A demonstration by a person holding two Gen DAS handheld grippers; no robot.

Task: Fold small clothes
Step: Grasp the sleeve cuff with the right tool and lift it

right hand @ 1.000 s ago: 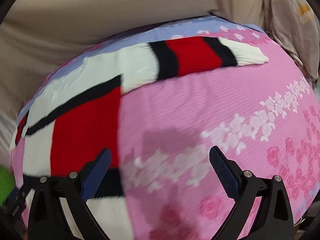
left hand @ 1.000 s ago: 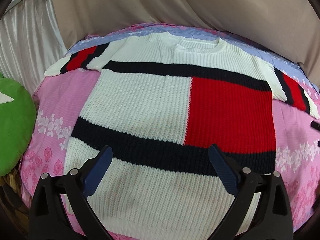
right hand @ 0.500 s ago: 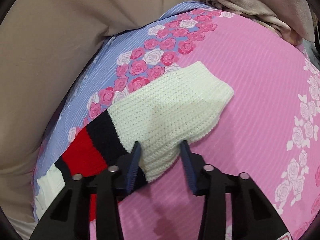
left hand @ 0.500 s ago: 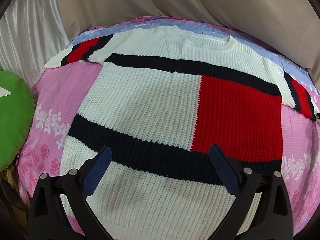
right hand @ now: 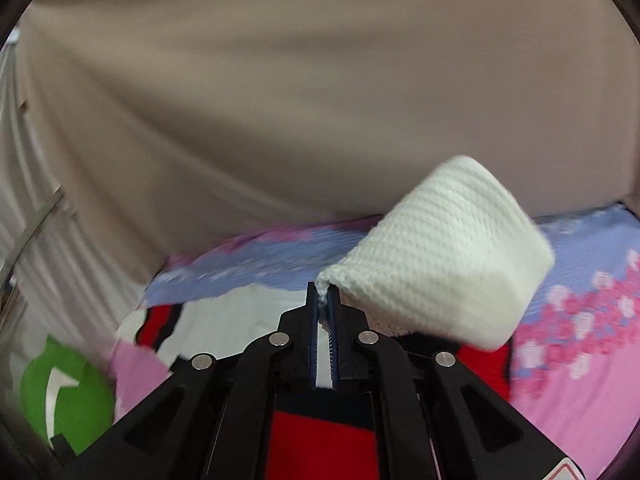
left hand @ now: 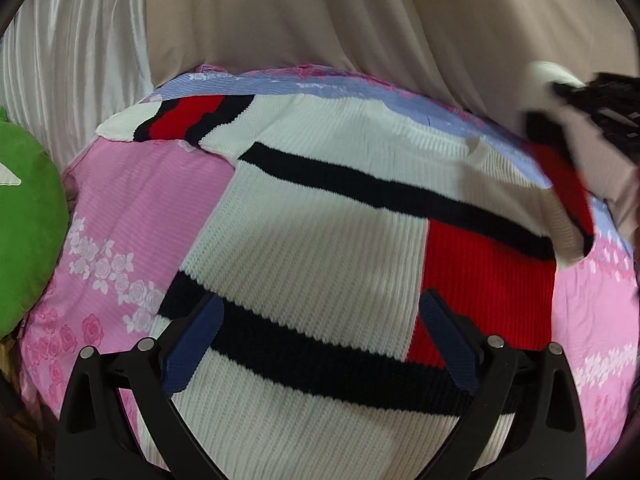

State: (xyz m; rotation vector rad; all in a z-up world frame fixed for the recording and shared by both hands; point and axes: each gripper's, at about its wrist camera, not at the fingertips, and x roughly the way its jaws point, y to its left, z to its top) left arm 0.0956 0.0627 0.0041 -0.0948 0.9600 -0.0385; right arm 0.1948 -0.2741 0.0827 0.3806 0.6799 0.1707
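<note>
A white knit sweater (left hand: 312,248) with black stripes and a red block lies flat on the pink floral bedspread (left hand: 132,216). My left gripper (left hand: 320,340) is open and empty, hovering over the sweater's lower part. My right gripper (right hand: 325,300) is shut on the sweater's right sleeve, whose white cuff (right hand: 444,264) sticks out to the right of the jaws, lifted above the bed. In the left wrist view the right gripper (left hand: 568,92) shows blurred at the upper right with the raised sleeve (left hand: 568,188) hanging from it. The left sleeve (left hand: 180,120) lies spread out flat.
A green cushion (left hand: 24,220) sits at the bed's left edge; it also shows in the right wrist view (right hand: 64,392). A beige curtain (left hand: 360,20) hangs behind the bed, with a white curtain (left hand: 68,64) to its left.
My right gripper closed on the right sleeve's cuff and lifted it off the bed, swinging it toward the sweater's body. My left gripper drifted slightly, still open above the hem.
</note>
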